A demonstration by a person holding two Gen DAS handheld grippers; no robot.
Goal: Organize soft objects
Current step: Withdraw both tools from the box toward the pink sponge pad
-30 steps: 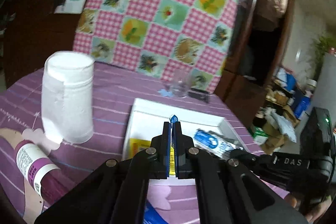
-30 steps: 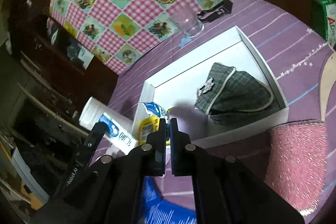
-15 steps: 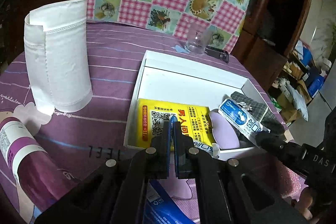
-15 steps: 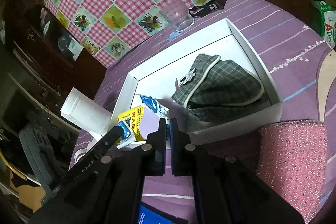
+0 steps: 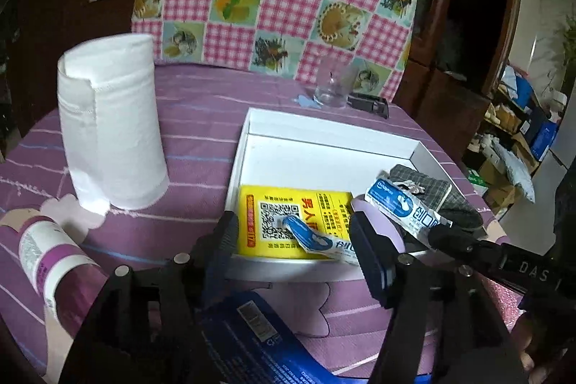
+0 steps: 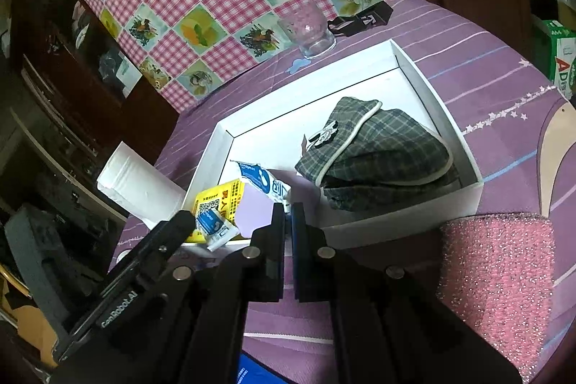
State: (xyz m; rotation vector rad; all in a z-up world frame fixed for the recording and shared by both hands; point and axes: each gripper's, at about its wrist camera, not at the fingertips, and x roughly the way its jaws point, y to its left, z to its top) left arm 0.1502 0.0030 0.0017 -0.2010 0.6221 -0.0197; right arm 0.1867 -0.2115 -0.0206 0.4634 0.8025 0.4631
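Note:
A white box (image 5: 324, 135) (image 6: 424, 85) on the purple cloth holds a yellow packet (image 5: 284, 222) (image 6: 219, 200), a lilac pad (image 6: 252, 211), a grey plaid cap (image 6: 374, 150) (image 5: 432, 189) and a blue-white wet-wipe pack (image 5: 316, 240) (image 6: 216, 225) lying on the yellow packet at the box's near edge. My left gripper (image 5: 298, 240) is open around that pack without holding it. My right gripper (image 6: 287, 215) is shut on a second blue-white wet-wipe pack (image 6: 262, 182) (image 5: 403, 207) held over the lilac pad.
A white paper roll (image 5: 111, 125) stands left of the box. A purple-white bottle (image 5: 54, 258) lies at the near left. A glass (image 5: 333, 85) and a black clip (image 5: 369, 103) sit behind the box. A pink sponge (image 6: 496, 279) and a blue packet (image 5: 270, 340) lie in front.
My left gripper has opened and let its wet-wipe pack drop onto the yellow packet in the box. My right gripper stays shut, holding its pack over the box.

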